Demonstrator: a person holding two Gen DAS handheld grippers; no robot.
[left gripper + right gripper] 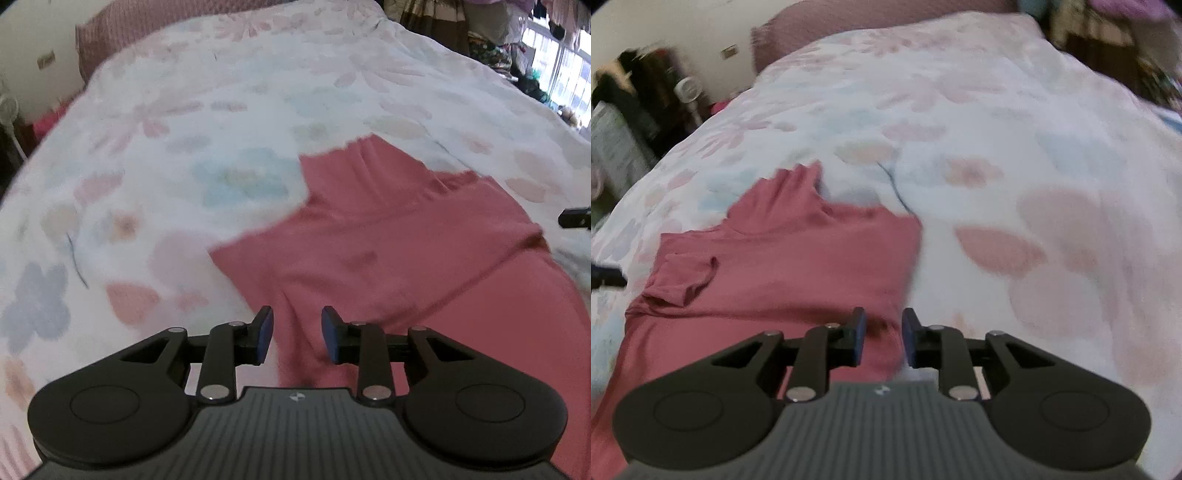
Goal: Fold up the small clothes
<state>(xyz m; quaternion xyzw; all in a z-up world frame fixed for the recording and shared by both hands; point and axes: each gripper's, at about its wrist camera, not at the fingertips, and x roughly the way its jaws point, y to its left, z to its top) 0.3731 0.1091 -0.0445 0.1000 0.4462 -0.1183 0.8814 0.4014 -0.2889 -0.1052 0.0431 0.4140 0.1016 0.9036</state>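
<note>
My left wrist camera sits just behind its own jaws and looks forward and steeply down along them onto the bed (229,122), close above the pink garment (388,236), which spreads ahead of and to the right of the jaws. My right wrist camera looks the same way from close by; there the garment (798,251) lies ahead of and left of the jaws. Both views share the garment, the flowered quilt (1015,155) beyond the jaws and the pillow (886,22) far ahead.
</note>
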